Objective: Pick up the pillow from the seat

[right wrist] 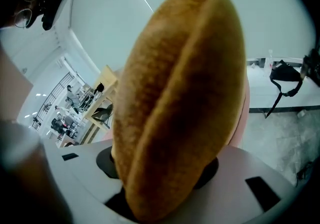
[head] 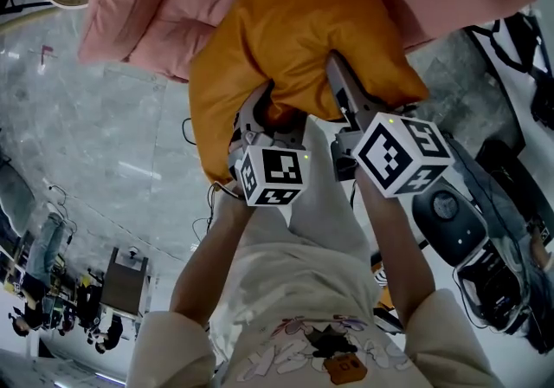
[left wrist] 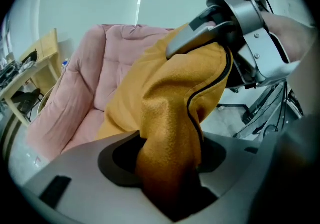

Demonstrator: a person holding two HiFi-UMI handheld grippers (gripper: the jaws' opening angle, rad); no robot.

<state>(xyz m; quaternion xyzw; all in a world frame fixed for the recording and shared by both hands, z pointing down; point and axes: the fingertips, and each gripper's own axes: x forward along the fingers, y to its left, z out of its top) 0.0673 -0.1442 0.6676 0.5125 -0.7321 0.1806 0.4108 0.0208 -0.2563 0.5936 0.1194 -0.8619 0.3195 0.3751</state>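
An orange pillow (head: 294, 40) rests against the pink padded seat (head: 156, 5), its lower edge toward me. My left gripper (head: 264, 105) is shut on a bunched fold at the pillow's bottom left; in the left gripper view the orange fabric (left wrist: 165, 103) with its dark zip line is pinched between the jaws (left wrist: 167, 168). My right gripper (head: 342, 83) is shut on the pillow's lower right edge and also shows in the left gripper view (left wrist: 182, 43). In the right gripper view the pillow's seam edge (right wrist: 185, 93) fills the gap between the jaws (right wrist: 165, 178).
The pink seat cushion (left wrist: 75, 98) stretches behind and left of the pillow. A wooden side table (left wrist: 30, 73) stands left of the seat. Black equipment and cables (head: 485, 230) lie on the floor at right, with stand legs (left wrist: 260, 108) nearby. A black bag (right wrist: 285, 78) sits on a ledge.
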